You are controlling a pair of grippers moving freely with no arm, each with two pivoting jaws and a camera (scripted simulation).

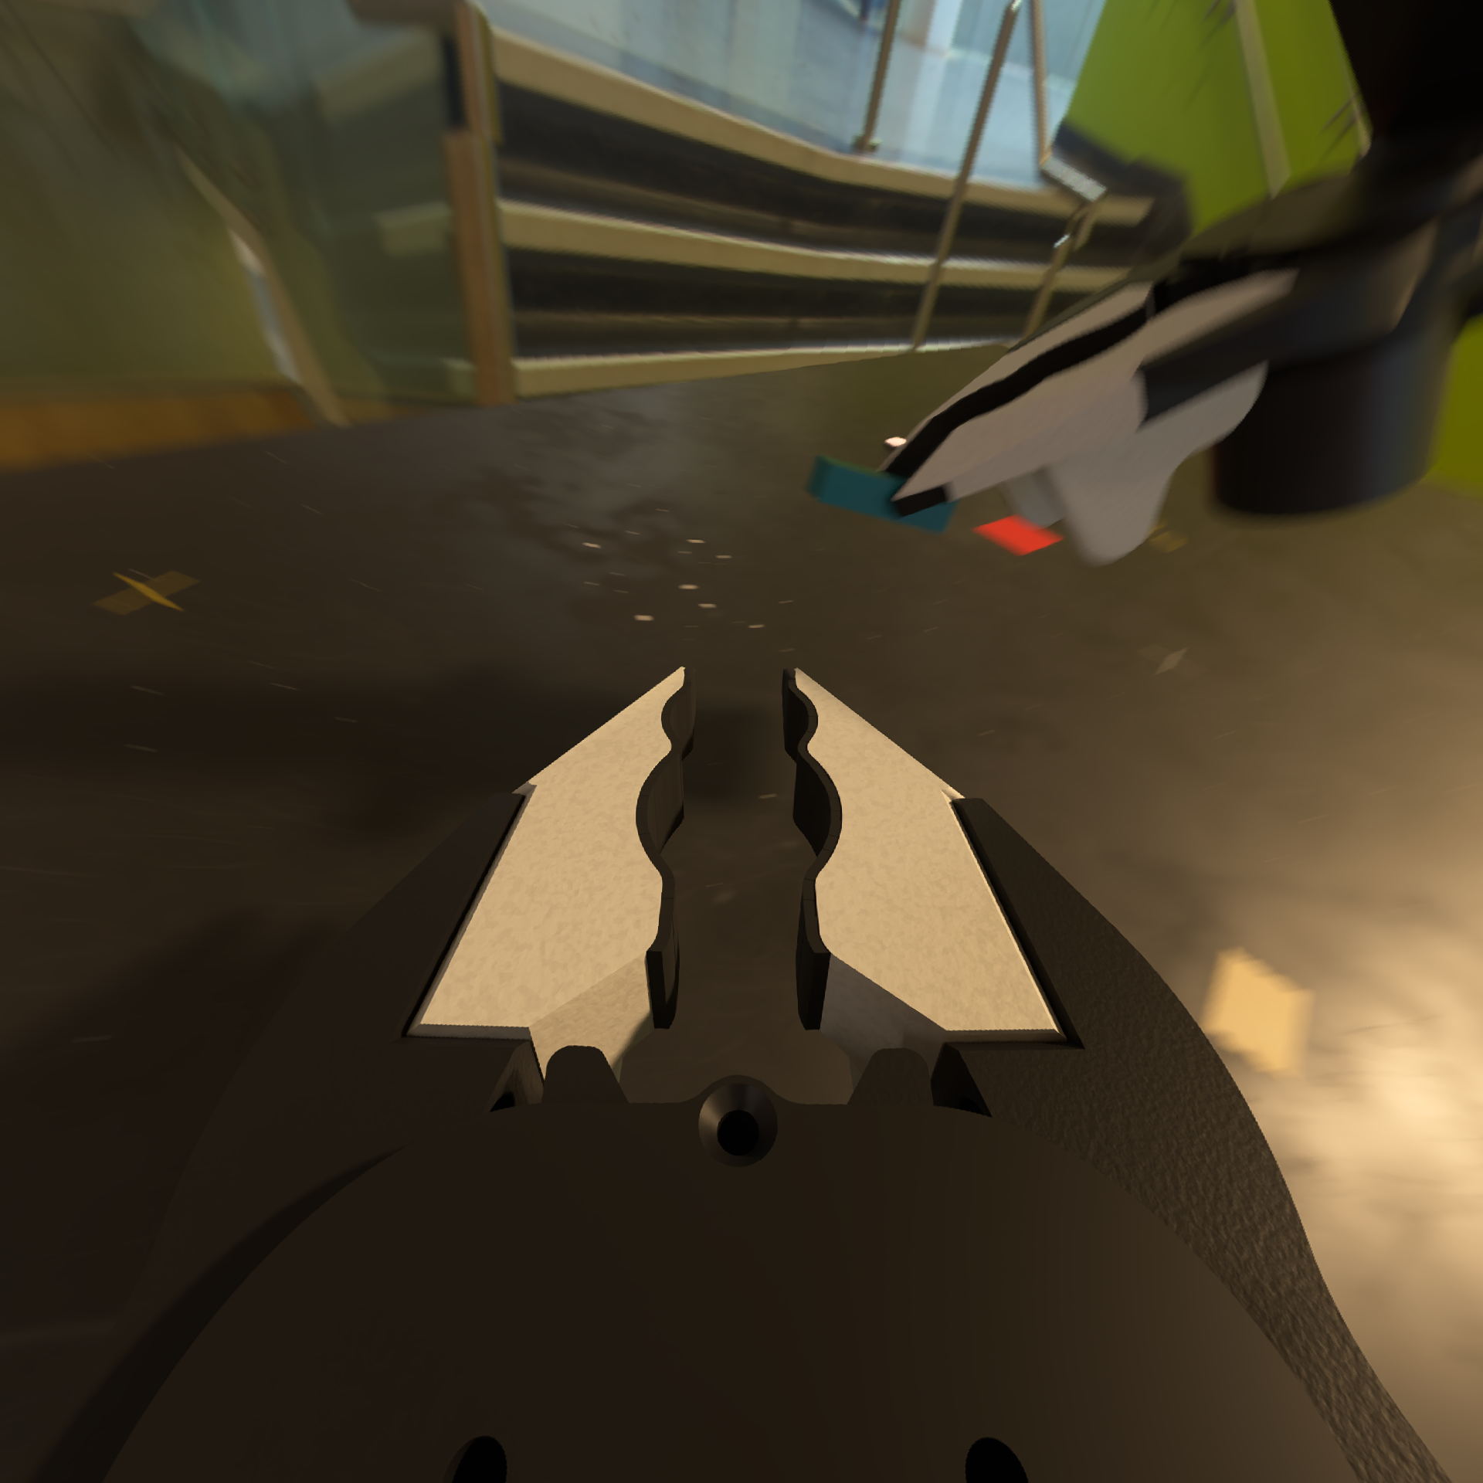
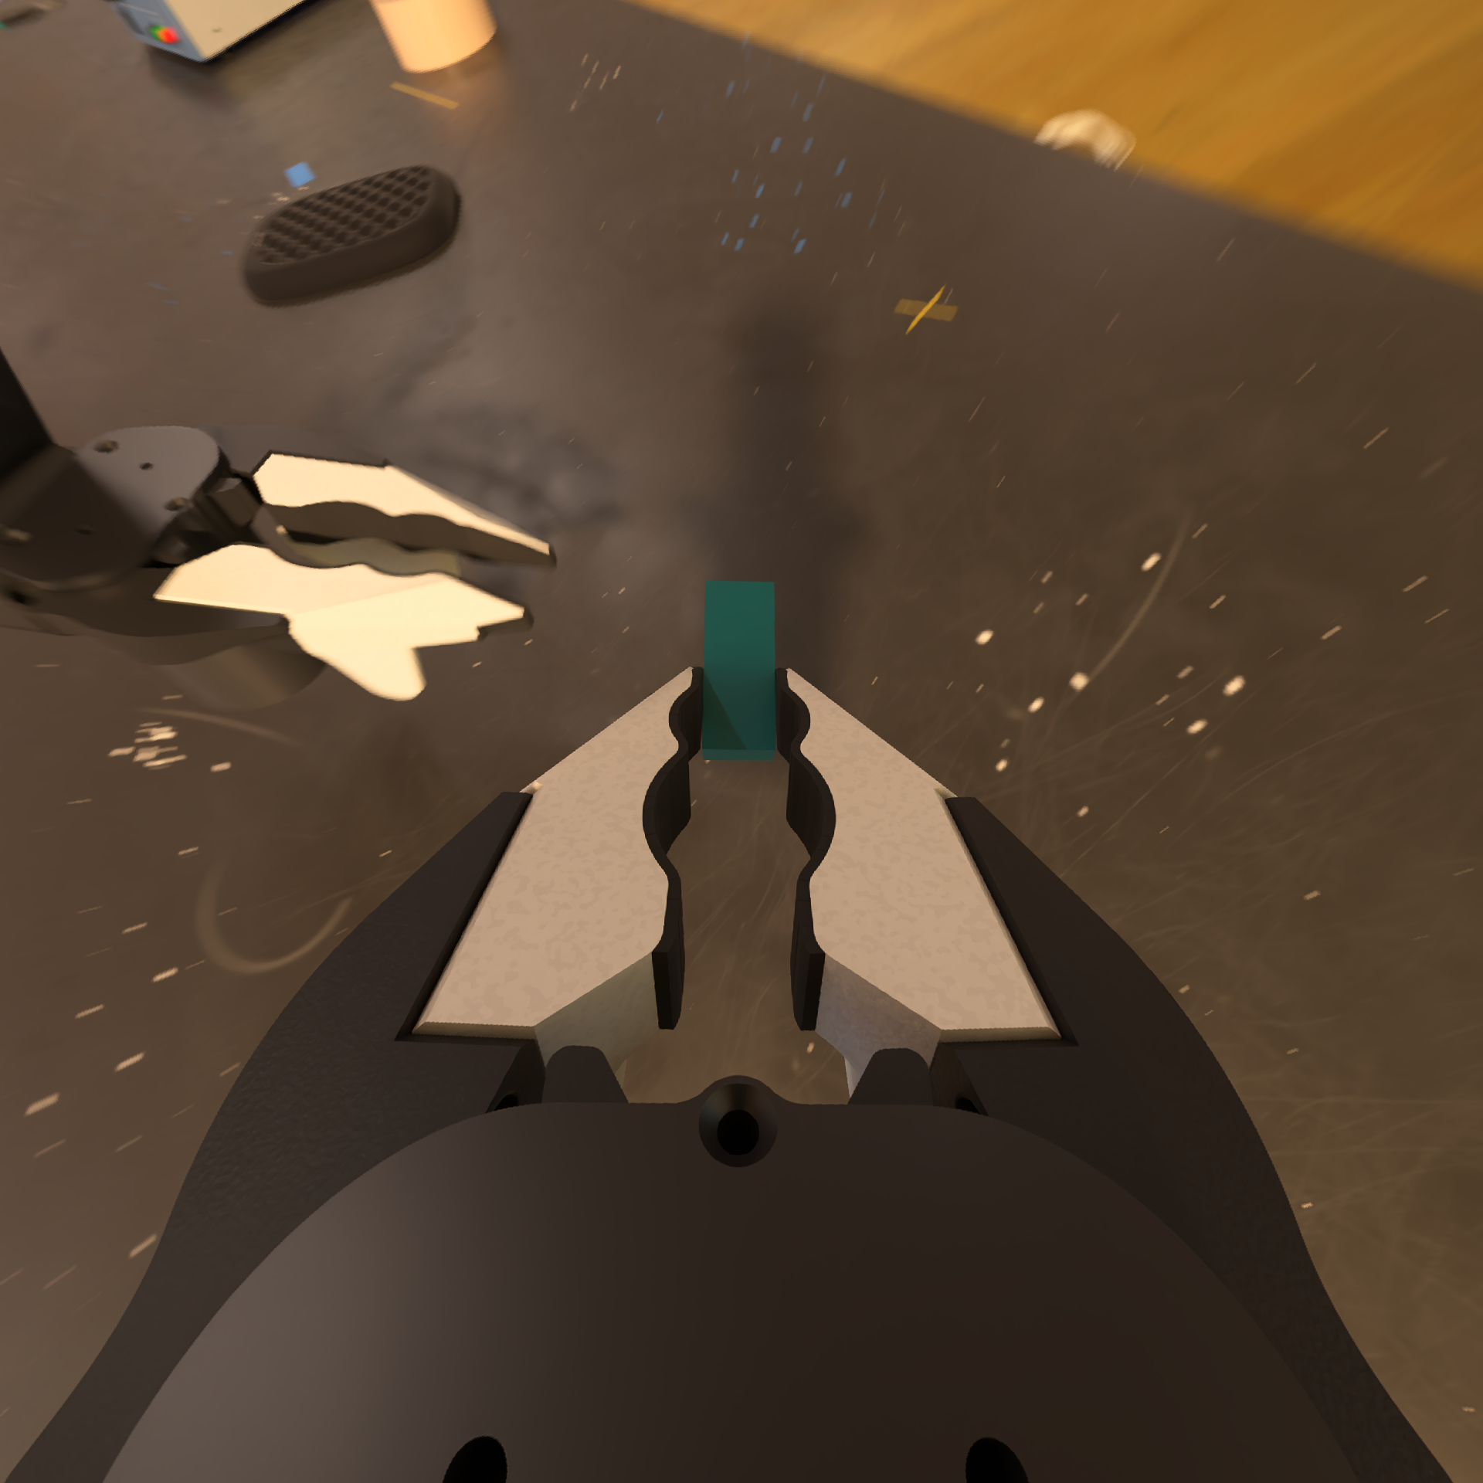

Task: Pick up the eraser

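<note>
The small teal rectangular rubber eraser (image 2: 738, 666), probably light, firm and grippy, sits pinched by its long sides between the right gripper (image 2: 738, 682) fingers' tips, seemingly off the table (image 2: 1043, 497), while the left gripper (image 1: 734, 682) fingers stand slightly spread, empty.

dark mesh pad (image 2: 353, 233) far-left, table (image 2: 1123, 481) open elsewhere

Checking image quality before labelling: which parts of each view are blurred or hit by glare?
Left wrist view: the stairs behind and the right gripper holding the teal eraser are smeared; warm glare on the table at right. Right wrist view: eraser sharp; left gripper glares bright; far table edge soft.
</note>
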